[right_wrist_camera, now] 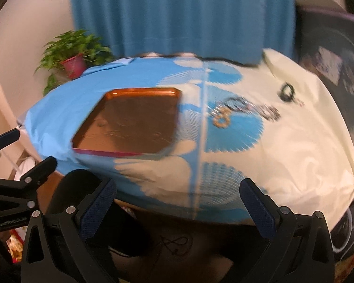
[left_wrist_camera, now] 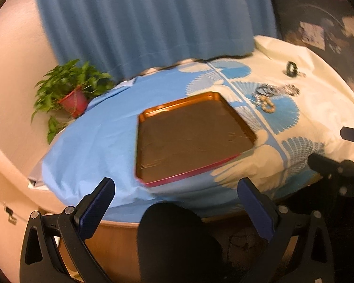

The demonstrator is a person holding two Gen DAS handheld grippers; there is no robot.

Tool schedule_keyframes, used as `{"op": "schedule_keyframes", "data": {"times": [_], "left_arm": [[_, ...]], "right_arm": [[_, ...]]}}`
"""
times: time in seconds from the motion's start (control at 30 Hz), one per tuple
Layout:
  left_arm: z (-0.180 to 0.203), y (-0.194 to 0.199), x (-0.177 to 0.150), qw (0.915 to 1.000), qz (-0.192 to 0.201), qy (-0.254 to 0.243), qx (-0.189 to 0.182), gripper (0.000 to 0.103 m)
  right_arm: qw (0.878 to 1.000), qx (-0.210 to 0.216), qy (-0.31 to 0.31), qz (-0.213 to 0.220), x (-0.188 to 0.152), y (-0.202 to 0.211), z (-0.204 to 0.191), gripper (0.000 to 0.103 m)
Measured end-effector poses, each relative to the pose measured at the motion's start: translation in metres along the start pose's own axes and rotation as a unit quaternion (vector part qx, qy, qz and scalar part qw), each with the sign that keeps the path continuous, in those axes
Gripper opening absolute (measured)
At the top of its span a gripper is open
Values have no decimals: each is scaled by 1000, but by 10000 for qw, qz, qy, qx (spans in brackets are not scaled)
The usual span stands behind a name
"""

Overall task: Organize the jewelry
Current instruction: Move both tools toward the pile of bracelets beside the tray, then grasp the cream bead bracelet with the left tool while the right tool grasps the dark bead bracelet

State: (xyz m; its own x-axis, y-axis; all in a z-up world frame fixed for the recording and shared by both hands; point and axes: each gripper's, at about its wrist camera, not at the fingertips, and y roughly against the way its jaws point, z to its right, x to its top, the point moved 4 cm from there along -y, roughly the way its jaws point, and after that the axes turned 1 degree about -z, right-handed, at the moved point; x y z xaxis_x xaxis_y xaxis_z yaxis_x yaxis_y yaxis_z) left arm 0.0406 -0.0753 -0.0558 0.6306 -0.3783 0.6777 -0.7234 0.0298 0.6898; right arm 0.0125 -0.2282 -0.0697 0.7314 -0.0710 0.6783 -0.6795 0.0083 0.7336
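An orange-brown tray (left_wrist_camera: 236, 114) with a red front rim lies empty on a table covered with a blue and cream cloth (left_wrist_camera: 94, 136); it also shows in the right wrist view (right_wrist_camera: 101, 108). Right of it lies a cluster of jewelry: a beige bead bracelet (left_wrist_camera: 267, 105) (right_wrist_camera: 222, 120), dark and silvery chains (left_wrist_camera: 265, 89) (right_wrist_camera: 238, 105), and a dark ring-shaped piece (left_wrist_camera: 292, 68) (right_wrist_camera: 286, 92) farther back. My left gripper (left_wrist_camera: 177, 193) is open and empty at the table's near edge. My right gripper (right_wrist_camera: 178, 194) is open and empty, also at the near edge.
A potted green plant (left_wrist_camera: 70, 89) (right_wrist_camera: 73, 54) in a red pot stands at the back left. A blue curtain (left_wrist_camera: 148, 21) hangs behind the table. The other gripper shows at each view's side (left_wrist_camera: 337, 165) (right_wrist_camera: 18, 165). The person's dark knee (left_wrist_camera: 174, 240) is below.
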Motion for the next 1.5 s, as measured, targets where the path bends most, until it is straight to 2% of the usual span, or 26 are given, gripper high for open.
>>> {"op": "schedule_keyframes", "data": {"times": [0.1,0.17,0.33,0.63,0.87,1.07,1.23,1.3,1.4,1.5], "left_arm": [[22,-17,10,9991,-328,-238,-122,103],[41,-29,18,9969,-566,-356,-410,103],[77,-43,45,9939,-633,-459,-774,103],[143,-85,101,9829,-938,-534,-1493,103],[162,-127,145,9815,-1036,-417,-1558,103],[183,-170,162,9751,-1393,-447,-1664,100],[200,-195,165,9709,-1603,-460,-1720,79],[205,-202,164,9700,-1641,-464,-1734,79],[209,-209,163,9694,-1674,-451,-1737,78],[212,-216,163,9673,-1747,-398,-1795,71]], "right_arm": [[9991,-125,-400,-18,-3,-5,36,103],[9972,-209,-725,-17,-5,-9,66,103],[9897,-360,-1384,67,-3,-14,133,103],[9745,-1003,-2003,123,10,-31,247,103],[9643,-1243,-2329,180,40,-65,316,103],[9710,-1219,-2056,-42,81,-122,336,103],[9775,-984,-1849,-249,106,-170,344,103],[9803,-813,-1770,-330,113,-188,341,103],[9844,-813,-1494,-441,119,-209,335,103],[9890,-774,-1182,-428,122,-218,325,102]]}}
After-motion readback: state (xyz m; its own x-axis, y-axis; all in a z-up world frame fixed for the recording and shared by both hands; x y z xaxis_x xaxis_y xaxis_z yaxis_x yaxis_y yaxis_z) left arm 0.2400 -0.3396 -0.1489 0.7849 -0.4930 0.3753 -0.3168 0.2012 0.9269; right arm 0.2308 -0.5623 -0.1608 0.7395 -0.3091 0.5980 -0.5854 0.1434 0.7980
